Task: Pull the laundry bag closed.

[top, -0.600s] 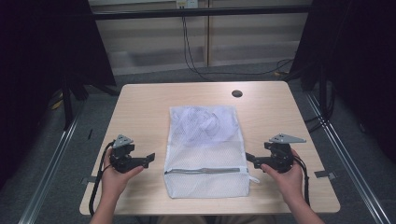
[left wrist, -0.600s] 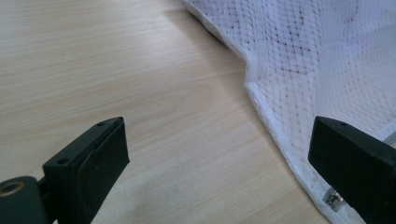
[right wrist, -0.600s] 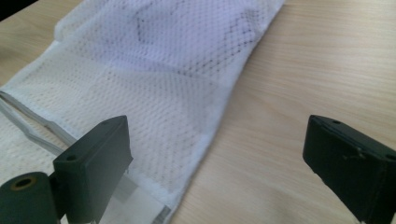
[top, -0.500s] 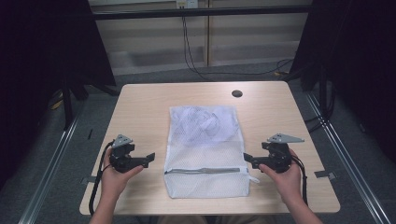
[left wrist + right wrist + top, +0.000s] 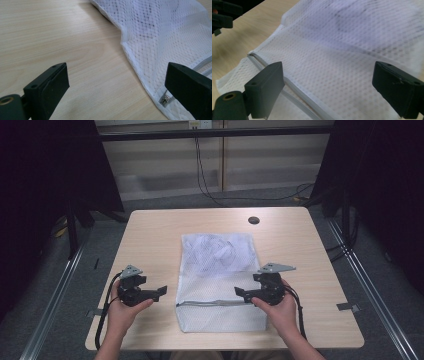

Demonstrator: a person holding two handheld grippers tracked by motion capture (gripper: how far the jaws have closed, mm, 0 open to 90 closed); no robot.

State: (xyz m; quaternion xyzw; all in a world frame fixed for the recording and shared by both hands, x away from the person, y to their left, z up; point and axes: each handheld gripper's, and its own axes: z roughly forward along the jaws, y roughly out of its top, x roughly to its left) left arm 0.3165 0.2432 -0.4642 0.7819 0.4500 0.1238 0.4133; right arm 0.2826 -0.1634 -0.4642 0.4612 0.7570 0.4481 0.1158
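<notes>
A white mesh laundry bag (image 5: 218,280) is laid flat at the middle of the tabletop (image 5: 150,235), its zipper (image 5: 212,303) run across the near end, where it can be reached from either side. Something pale is bundled inside toward the far end. The bag is flanked by the left tongs (image 5: 161,292) just off its left edge and the right tongs (image 5: 239,293) over its right edge; both are spread wide, grasping nothing, apparently poised for the zipper.
</notes>
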